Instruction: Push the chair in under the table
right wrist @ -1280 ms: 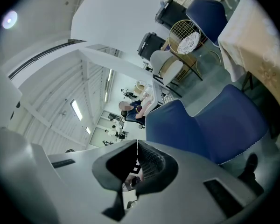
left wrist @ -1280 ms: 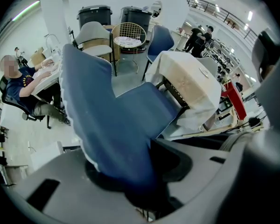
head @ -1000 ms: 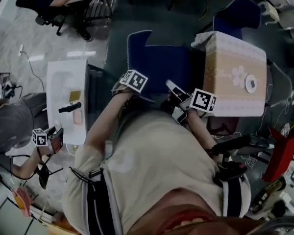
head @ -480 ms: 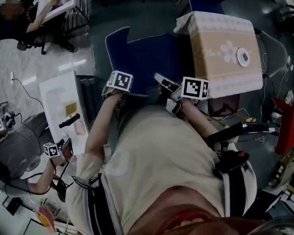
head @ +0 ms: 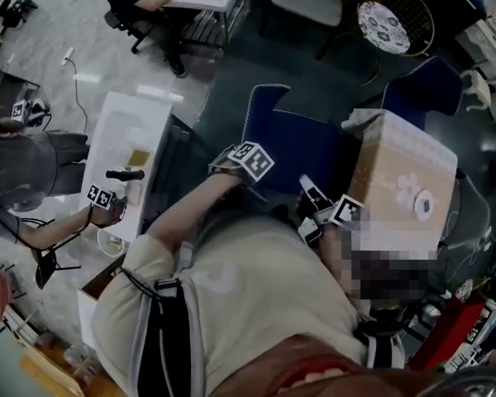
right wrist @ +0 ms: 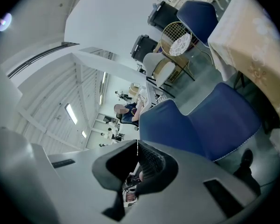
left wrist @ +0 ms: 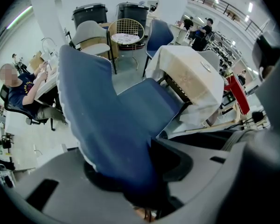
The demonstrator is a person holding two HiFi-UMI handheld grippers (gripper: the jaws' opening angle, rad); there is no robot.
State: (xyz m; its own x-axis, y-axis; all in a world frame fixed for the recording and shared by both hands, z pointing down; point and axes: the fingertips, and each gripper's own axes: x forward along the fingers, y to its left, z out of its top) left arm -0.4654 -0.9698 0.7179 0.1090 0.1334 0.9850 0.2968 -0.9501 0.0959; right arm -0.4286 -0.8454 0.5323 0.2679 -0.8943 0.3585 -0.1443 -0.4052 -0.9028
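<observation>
Our left hand-held gripper (left wrist: 135, 168) clamps the backrest of the blue chair (left wrist: 107, 120); our right hand-held gripper (right wrist: 137, 147) is closed, empty; we cannot see inside the two dark bins (left wrist: 89, 14)

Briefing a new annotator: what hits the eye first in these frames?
The blue chair fills the middle of the head view, its seat turned toward the cloth-covered table on the right. The left gripper is clamped over the top of the chair's backrest. The right gripper is shut on nothing, close to the chair on its table side.
</observation>
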